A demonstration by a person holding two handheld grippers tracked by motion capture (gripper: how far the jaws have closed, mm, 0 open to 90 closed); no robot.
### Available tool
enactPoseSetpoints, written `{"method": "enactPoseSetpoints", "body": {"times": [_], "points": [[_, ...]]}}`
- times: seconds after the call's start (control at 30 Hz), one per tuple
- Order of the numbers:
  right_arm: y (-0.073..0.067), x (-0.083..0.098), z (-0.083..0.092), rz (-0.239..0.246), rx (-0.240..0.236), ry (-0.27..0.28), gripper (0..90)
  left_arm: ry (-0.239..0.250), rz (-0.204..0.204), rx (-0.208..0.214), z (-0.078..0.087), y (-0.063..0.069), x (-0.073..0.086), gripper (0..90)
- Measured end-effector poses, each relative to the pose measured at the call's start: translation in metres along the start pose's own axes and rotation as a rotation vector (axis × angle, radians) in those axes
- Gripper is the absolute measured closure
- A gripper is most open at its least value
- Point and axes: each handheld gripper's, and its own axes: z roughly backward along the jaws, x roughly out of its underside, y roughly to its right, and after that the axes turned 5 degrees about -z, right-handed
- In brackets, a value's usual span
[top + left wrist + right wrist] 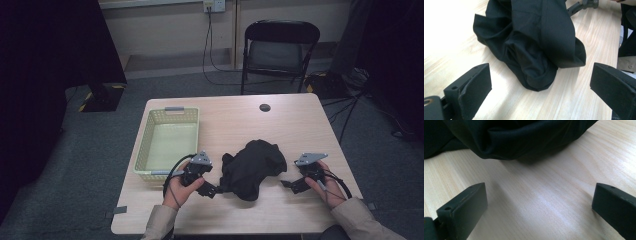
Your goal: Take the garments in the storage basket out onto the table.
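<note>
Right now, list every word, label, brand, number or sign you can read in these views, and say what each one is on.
None can be read.
The black garment, the yellow basket, the wooden table, the left gripper and the right gripper carry no print or label that shows.
The wall socket is too small to show any marking.

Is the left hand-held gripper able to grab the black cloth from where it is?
Probably yes: the left hand-held gripper is open, facing the black cloth, with bare table between them.
</note>
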Motion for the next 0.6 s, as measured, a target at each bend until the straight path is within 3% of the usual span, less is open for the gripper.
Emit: {"method": "enactPoseSetpoints", "body": {"times": [0.6], "points": [[0.0, 0.0, 0.0, 0.0, 0.0, 0.0, 0.0, -0.008, 0.005, -0.005, 0.013, 0.0, 0.017, 3.1]]}}
